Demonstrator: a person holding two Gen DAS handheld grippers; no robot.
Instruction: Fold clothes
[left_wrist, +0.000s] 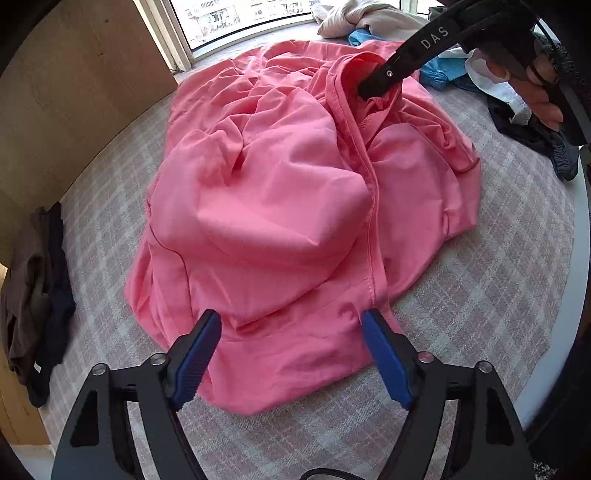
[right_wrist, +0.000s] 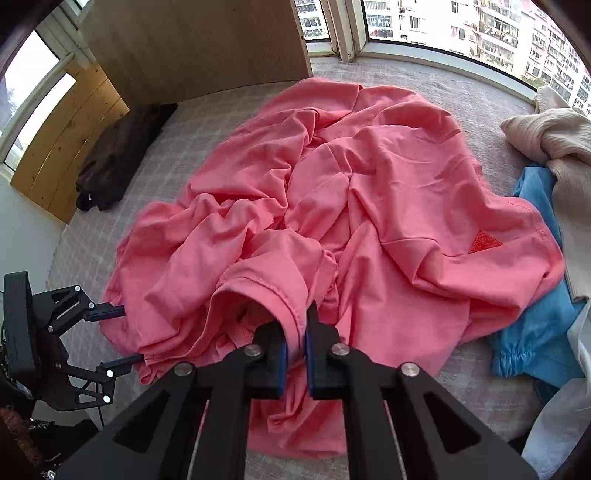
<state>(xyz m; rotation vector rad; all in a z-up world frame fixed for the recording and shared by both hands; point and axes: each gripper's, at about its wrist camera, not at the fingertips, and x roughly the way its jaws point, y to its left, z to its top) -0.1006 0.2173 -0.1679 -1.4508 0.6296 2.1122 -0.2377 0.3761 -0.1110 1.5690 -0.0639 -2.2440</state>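
Note:
A crumpled pink garment (left_wrist: 280, 206) lies spread over the grey checked surface (left_wrist: 480, 302). In the left wrist view my left gripper (left_wrist: 290, 328) straddles its near edge, the blue pads (left_wrist: 199, 354) apart and not pressing the cloth. Seen from the right wrist, the left gripper (right_wrist: 123, 336) sits at the garment's left edge, its two fingers spread. My right gripper (right_wrist: 295, 343) is shut on a stitched hem of the pink garment (right_wrist: 369, 192), which bunches up around the pads. From the left wrist view the right gripper (left_wrist: 373, 83) digs into a raised fold at the far side, held by a hand (left_wrist: 535, 85).
A dark brown garment (left_wrist: 33, 295) lies at the left by a wooden board (left_wrist: 74, 92). Beige (right_wrist: 554, 136), blue (right_wrist: 535, 332) and white clothes are piled at the right, beside the pink one. A window (right_wrist: 461, 26) runs along the far edge.

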